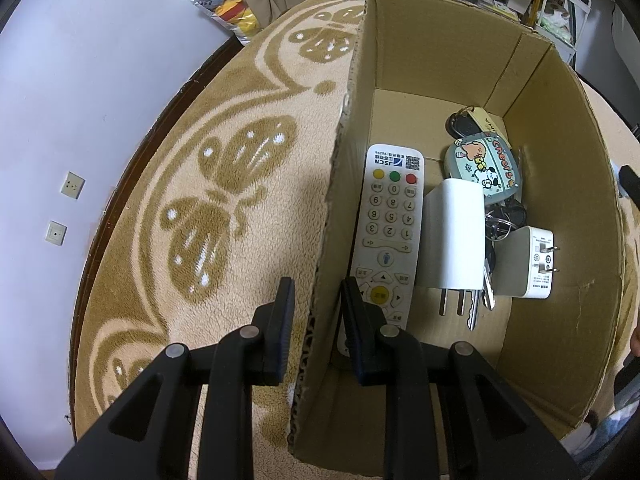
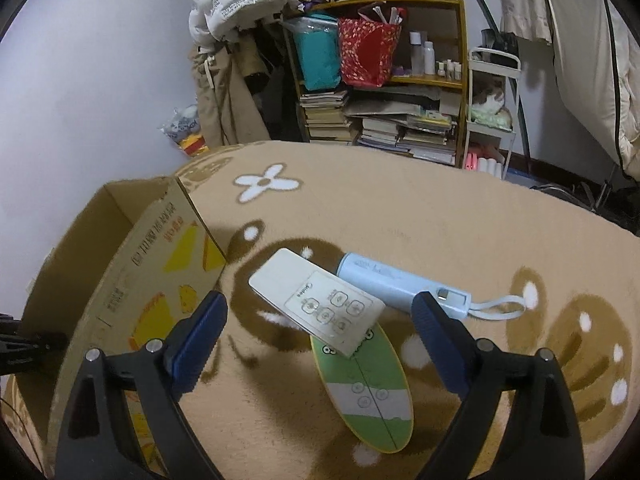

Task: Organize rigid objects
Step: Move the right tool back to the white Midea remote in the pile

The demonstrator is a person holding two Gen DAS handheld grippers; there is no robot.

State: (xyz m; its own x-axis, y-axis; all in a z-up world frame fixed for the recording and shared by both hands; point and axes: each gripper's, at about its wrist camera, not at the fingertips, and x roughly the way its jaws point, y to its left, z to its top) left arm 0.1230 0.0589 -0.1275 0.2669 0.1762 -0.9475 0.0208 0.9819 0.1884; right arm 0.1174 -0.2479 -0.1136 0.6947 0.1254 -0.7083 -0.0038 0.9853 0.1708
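Note:
An open cardboard box [image 1: 560, 200] stands on the tan rug. Inside it lie a white numbered remote [image 1: 390, 236], two white plug chargers [image 1: 452, 240] [image 1: 528, 264], a cartoon "Cheers" pouch [image 1: 484, 164] and keys [image 1: 476, 308]. My left gripper [image 1: 320, 300] straddles the box's left wall, shut on it. In the right wrist view the box [image 2: 120, 280] is at the left. My right gripper [image 2: 320, 336] hangs open over a small white remote [image 2: 316, 308]. That remote rests on a green oval remote [image 2: 364, 392], with a light blue power bank [image 2: 400, 288] just behind.
A tan rug [image 2: 440, 220] with brown and white patterns covers the surface. A cluttered shelf with stacked books [image 2: 380, 120] and a white cart [image 2: 492, 120] stand behind it. A bag of plush toys [image 1: 228, 0] leans on the wall, which has two wall sockets [image 1: 72, 186].

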